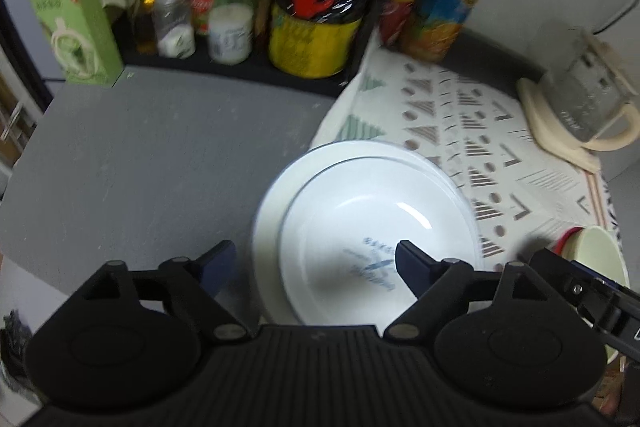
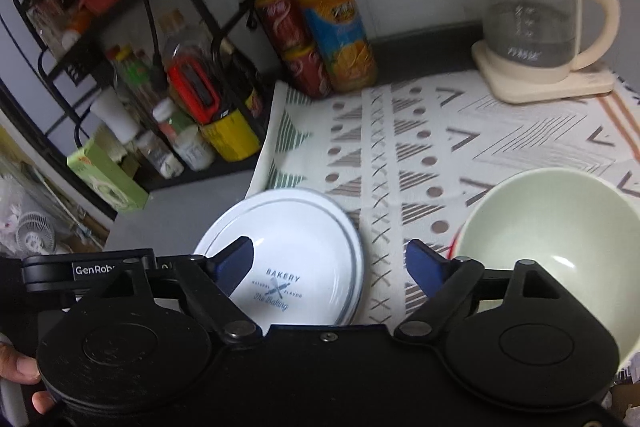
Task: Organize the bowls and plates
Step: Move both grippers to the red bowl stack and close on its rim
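A stack of white plates [image 1: 372, 211] with a blue "BAKERY" print sits at the left edge of the patterned cloth [image 1: 500, 147]; it also shows in the right wrist view [image 2: 296, 251]. A pale green bowl [image 2: 560, 231] with a red base rests on the cloth to the right of the plates; its rim shows in the left wrist view [image 1: 600, 255]. My left gripper [image 1: 310, 267] is open and empty, hovering over the near left edge of the plates. My right gripper [image 2: 330, 267] is open and empty, between the plates and the bowl.
A black wire rack [image 2: 132, 67] with jars, bottles and a yellow tin stands at the back left. A green box [image 1: 76, 27] stands beside it. An orange juice bottle [image 2: 328, 11], red cans and a glass kettle [image 2: 532, 15] stand along the back wall. Grey counter [image 1: 160, 155] lies left.
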Tool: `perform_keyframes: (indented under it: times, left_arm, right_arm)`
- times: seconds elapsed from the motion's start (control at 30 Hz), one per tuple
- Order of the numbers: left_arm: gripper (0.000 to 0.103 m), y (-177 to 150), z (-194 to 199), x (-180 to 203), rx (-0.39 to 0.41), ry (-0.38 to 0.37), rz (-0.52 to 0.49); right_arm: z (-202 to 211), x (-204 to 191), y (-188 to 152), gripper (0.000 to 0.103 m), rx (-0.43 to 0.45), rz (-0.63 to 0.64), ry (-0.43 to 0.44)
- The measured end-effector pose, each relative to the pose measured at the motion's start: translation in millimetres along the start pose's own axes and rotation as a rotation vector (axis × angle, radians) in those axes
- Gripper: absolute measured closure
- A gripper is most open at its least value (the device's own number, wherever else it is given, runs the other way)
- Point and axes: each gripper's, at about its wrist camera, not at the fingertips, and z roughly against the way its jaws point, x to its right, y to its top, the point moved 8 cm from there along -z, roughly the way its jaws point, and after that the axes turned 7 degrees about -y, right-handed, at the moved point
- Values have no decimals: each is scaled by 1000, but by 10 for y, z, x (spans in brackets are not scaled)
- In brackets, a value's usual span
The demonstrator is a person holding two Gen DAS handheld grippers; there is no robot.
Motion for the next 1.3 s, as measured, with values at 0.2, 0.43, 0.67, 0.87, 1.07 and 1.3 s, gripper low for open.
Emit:
perform_keyframes:
  times: [0.2, 0.43, 0.67, 0.87, 1.07, 1.3]
  left_arm:
    - [16, -53, 78, 158, 17, -25, -5]
    - [16, -173, 148, 329, 20, -53, -14]
    - [16, -295, 152, 619, 17, -108, -61]
    - [16, -389, 114, 869, 10, -146, -103]
    - [16, -500, 42, 1098, -17, -179, -143]
    - [16, -550, -58, 1338, -38, -207, -194]
  right_arm:
    - [190, 173, -19, 16, 30, -15, -33]
    - [373, 351, -80, 14, 53, -41, -67]
    - [543, 588, -184, 14, 66, -70, -109]
    - [652, 803, -269, 13, 68, -103, -141]
    - [733, 1041, -334, 13, 77, -151, -176]
    - [677, 1288, -412, 13, 60, -223, -218]
